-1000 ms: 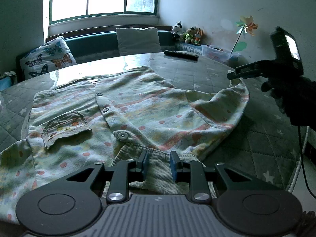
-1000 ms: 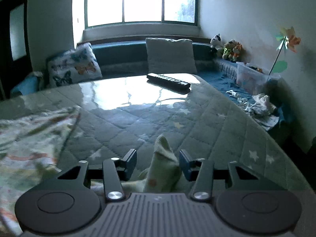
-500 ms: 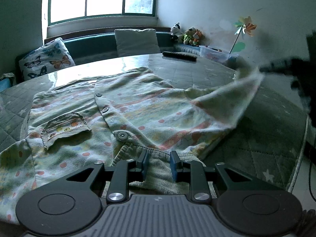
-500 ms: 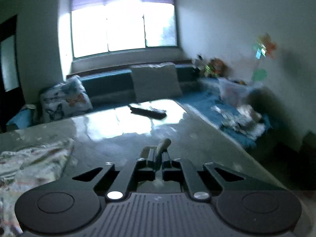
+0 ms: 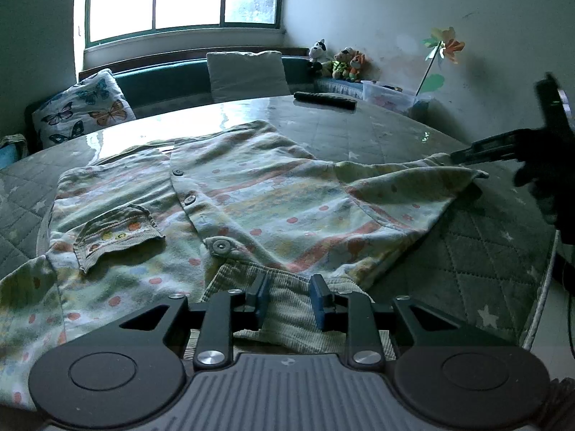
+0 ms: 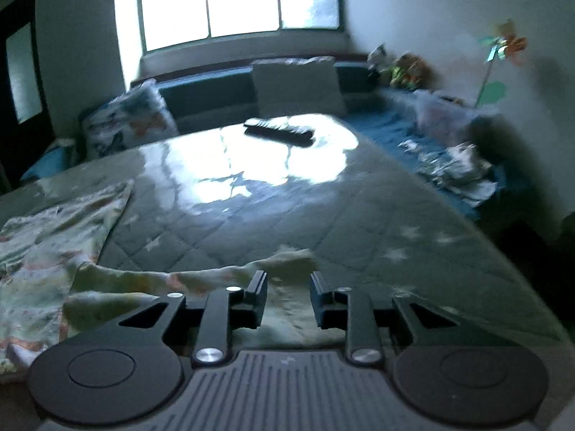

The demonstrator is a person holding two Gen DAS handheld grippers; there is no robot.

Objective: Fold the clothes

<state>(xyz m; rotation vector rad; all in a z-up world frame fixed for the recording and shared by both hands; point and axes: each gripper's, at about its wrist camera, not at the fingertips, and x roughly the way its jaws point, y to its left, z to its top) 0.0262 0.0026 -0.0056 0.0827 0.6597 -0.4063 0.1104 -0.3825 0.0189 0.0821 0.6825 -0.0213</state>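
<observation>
Left wrist view: low behind left gripper [image 5: 289,300], angled down over the shirt [image 5: 251,208], facing the window.
Right wrist view: close behind right gripper [image 6: 289,298], same heading, blurred.
Shared: shirt, remote [image 6: 278,131], cushions.

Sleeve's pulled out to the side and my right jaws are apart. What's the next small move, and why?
Probably ease the right gripper back off the sleeve: its jaws are opening and the cuff lies slack between them on the table, stretched away from the shirt. The left gripper stands apart over the ribbed collar.
</observation>
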